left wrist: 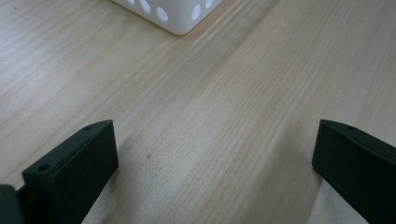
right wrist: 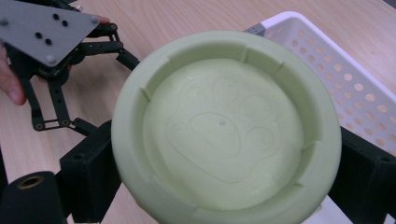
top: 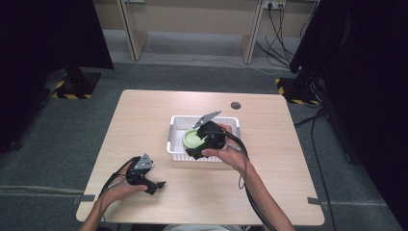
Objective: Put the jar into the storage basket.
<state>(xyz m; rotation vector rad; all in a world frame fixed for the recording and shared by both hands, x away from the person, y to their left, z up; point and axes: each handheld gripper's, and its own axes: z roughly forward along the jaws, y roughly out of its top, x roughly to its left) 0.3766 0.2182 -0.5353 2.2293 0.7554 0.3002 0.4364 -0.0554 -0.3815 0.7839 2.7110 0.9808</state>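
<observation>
A pale green round bowl with a paw print moulded in its bottom sits between the two black jaws of my right gripper, which is shut on its rim. In the high view the bowl is over the left part of the white perforated basket, held there by the right gripper. My left gripper lies low near the table's front left, open, with bare wood between its jaws. It also appears beyond the bowl as the left gripper.
The basket's corner lies ahead of the left gripper. The basket's wall runs to the right of the bowl. A round cable hole is in the table's far side. Black stands and cables flank the table.
</observation>
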